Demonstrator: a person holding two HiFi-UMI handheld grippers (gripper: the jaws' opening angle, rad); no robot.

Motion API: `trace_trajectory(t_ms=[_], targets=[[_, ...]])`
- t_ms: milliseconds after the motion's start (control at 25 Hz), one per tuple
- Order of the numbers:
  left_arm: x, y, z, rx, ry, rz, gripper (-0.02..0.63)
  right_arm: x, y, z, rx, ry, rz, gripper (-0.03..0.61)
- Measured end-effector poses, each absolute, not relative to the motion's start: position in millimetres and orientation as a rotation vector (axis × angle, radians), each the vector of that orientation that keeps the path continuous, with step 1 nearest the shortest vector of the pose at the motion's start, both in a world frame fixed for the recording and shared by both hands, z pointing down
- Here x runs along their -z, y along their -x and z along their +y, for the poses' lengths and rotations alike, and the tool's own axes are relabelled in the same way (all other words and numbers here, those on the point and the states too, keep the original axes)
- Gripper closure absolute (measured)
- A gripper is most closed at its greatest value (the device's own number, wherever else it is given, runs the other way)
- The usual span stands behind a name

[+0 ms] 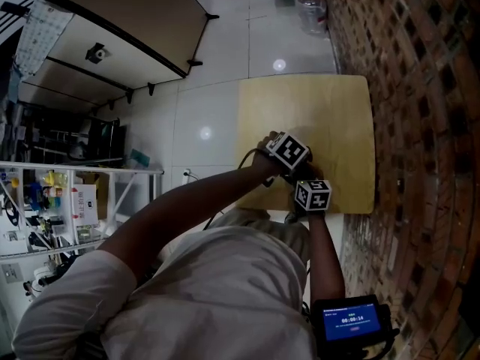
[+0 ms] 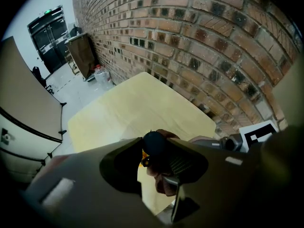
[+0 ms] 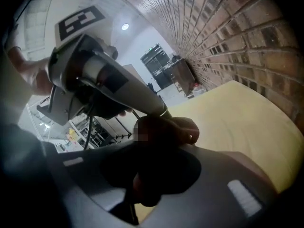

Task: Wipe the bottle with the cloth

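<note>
Here, seen from the head view, two grippers work side by side at the near edge of one light wooden table (image 1: 330, 111), each carrying one marker cube. The left gripper (image 2: 156, 159) points steeply down, its jaws narrowed onto the one bottle (image 2: 154, 145), of which only a dark round cap and a small orange patch show. The right gripper (image 3: 156, 172) grips the one cloth (image 3: 168, 127), a dark brown bunch pressed against the lower end of the left gripper, at the bottle. Bottle and cloth lie under the cubes in the head view, just inside the table's lower edge, left of centre.

The table's right edge runs along the brick wall (image 1: 420, 88). Its left and upper edges meet white tiled floor (image 1: 210, 103). From the grippers the pale tabletop stretches toward the top of the frame.

One clear water jug (image 1: 310, 7) stands on the floor at top centre, beside the wall. One wire shelf rack (image 1: 60, 201) at the left holds small coloured items too small to identify. What the bottle and the jug contain cannot be told. One device with a blue screen (image 1: 349, 322) shows at the lower right.
</note>
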State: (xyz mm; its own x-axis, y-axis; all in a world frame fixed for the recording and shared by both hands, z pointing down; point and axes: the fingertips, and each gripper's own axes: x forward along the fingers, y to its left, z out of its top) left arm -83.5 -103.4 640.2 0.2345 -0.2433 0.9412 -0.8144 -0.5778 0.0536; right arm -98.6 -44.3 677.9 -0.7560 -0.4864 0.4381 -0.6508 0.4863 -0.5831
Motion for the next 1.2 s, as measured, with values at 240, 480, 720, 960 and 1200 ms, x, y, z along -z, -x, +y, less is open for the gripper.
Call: trace_trajectory(t_ms=[240, 480, 720, 960, 1200], targets=[[-643.4, 86.4, -102.6, -1.333, -1.945, -0.958, 0.448, -692.5, 106.2, -48.8, -1.154, -0.989, -2.471, 0.489], [-640.3, 85.3, -104.4, -1.333, -1.951, -0.949, 0.448, -736.8, 108.3, -41.7, -1.282, -0.970, -2.339, 0.489], [-638.3, 85.2, -102.5, -1.331, -1.950, -0.931, 0.448, -771.8, 109.9, -42.1, -1.526, -0.915, -2.151, 0.489], [-638.8, 82.8, -107.2, -1.326, -1.943, -0.925, 0.448, -807.0, 111.1, -48.2, -1.908, -0.916, -1.903, 0.489], [-637.8, 78.1, -106.6, -1.357, -2.074, -0.926, 0.441, -793.7, 96.5, -32.9, -2.141, -0.901, -1.852, 0.489]])
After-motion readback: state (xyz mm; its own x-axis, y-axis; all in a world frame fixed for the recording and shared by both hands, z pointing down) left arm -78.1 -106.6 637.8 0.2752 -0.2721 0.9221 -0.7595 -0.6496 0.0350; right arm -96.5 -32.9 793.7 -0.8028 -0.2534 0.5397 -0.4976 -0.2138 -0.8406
